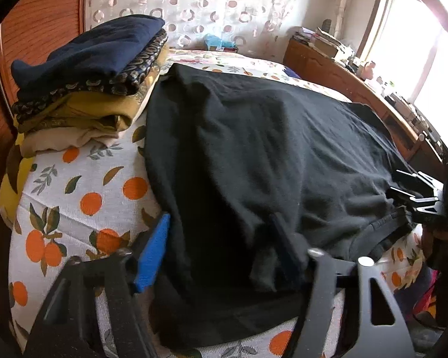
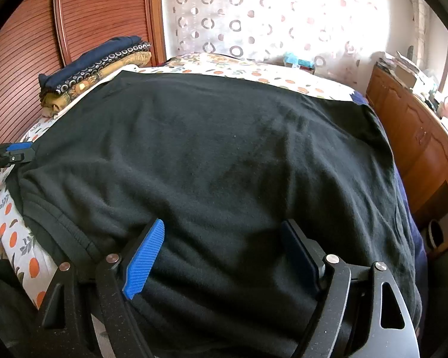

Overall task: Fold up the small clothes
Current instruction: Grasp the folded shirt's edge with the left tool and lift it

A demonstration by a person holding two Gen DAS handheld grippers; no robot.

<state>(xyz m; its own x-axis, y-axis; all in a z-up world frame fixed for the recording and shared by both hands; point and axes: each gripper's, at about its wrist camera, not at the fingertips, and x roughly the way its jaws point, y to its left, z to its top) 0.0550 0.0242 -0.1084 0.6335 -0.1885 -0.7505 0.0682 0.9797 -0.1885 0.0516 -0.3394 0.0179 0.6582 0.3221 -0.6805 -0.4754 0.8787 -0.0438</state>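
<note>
Soft cloth on a printed bed, hard matt gripper parts over it

The black matt fleecy garment lies on the orange-printed woven cotton sheet; beside the garment sit folded cloth pieces, behind them a ribbed glossy reddish wooden panel. Ridged blue plastic pads sit on matt black frames with shiny metal rivets.

We record a home bedroom. We note a bed under a sheet printed with oranges and leaves, a ribbed wooden headboard at its far left, and a pale curtain patterned with rings behind it. We list a stack of folded clothes on the bed, a cluttered wooden cabinet along the right wall, and a sunlit window above it.
</note>
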